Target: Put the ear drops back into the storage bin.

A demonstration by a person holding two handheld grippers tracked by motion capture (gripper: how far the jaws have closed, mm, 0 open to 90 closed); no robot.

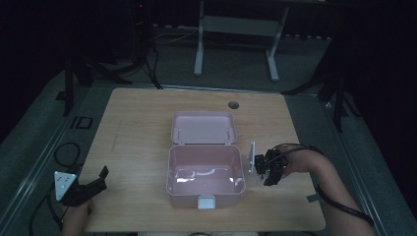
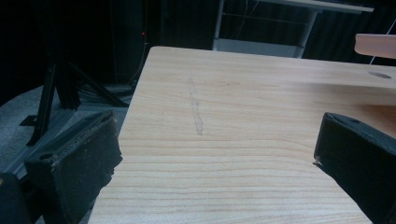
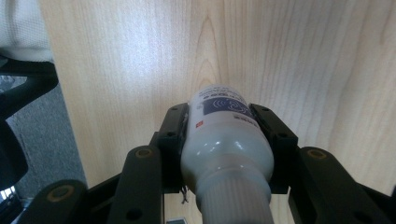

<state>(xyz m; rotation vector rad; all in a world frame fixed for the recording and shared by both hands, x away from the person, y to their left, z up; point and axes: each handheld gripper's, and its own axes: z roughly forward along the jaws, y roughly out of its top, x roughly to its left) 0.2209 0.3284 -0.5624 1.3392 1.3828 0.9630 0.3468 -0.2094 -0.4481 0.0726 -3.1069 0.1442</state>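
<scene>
High view: fixed above your side, looks forward and down, takes in whole wooden surface (image 1: 137, 128), floor and desk frame beyond. Your left hand-held gripper (image 1: 91, 187) sits at its lower left, right hand-held gripper (image 1: 268, 169) at right, beside open pink box (image 1: 204, 172).

Left gripper view: low, close to surface, faces across it toward far edge; shares bare left part of surface and pink lid edge (image 2: 376, 45) with high view.

Right gripper view: looks steeply down, very near, white bottle (image 3: 224, 140) between its jaws, wood grain behind.

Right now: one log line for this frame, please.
left gripper: open, idle, near table edge | right gripper: shut on white bottle, right of box | pink box: lid open
</scene>
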